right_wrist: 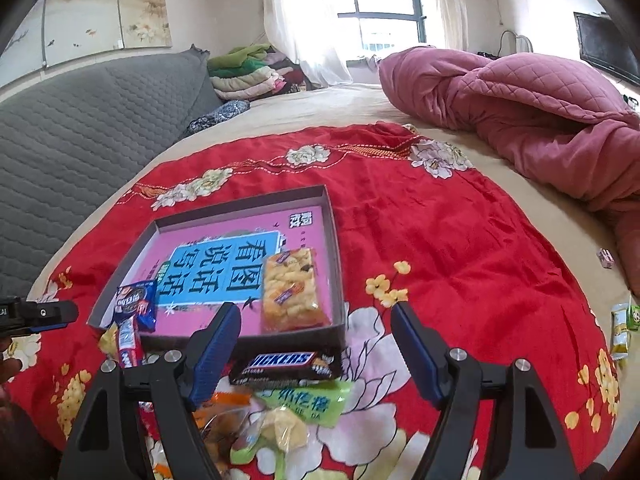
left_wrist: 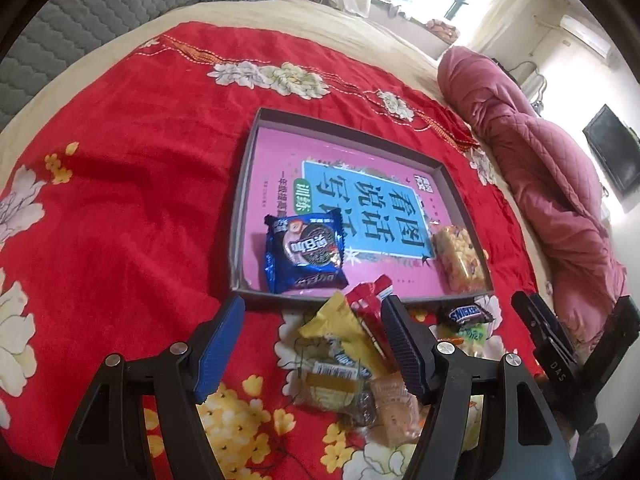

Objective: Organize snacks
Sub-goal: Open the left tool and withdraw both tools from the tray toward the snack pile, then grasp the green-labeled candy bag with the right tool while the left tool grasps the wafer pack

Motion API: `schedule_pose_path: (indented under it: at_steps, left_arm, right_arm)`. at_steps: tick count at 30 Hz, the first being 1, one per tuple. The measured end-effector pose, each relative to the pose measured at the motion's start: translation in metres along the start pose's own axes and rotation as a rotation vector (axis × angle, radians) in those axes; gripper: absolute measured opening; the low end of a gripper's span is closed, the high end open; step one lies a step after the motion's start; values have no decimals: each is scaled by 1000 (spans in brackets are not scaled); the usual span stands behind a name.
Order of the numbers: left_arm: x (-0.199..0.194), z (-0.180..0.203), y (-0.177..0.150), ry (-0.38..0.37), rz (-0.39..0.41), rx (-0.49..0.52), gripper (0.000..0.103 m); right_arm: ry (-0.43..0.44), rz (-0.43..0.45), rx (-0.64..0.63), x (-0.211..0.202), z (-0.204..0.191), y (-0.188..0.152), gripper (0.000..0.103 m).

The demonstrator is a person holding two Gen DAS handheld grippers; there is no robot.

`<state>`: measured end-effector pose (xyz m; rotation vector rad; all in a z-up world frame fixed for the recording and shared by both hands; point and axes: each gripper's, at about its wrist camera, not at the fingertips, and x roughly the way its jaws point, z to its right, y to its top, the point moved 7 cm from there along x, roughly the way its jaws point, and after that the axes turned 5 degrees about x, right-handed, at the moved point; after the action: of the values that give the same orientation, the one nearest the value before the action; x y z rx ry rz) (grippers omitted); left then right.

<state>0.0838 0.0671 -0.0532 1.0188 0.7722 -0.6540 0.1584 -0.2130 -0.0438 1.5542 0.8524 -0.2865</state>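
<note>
Bed, beige sheet, grey quilted headboard at its far side. Directly on it: red floral blanket spread flat, bunched pink quilt beside the blanket, folded bedding stack near the headboard, small packets by the blanket's edge. On the blanket: shallow grey box tray with a pink book inside, and a loose snack pile just beside the tray's near wall, including a Snickers bar.
</note>
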Motion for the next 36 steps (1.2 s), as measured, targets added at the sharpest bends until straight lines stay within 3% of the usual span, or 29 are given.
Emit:
schedule_pose_path:
  at_steps: [11,28,36]
  left_arm:
    - [1,0,-20,-10,-53,1,72]
    - [5,4,-41,-28,-120,4,72]
    - [13,2,-49,-32,-156,-1,72]
  right_arm:
    - [-11,-46,41,-10,7,-13,77]
    - [-5,-124,-10,-17,-8,-37,77]
    - [-35,-232,-25,1,-5,-57,77]
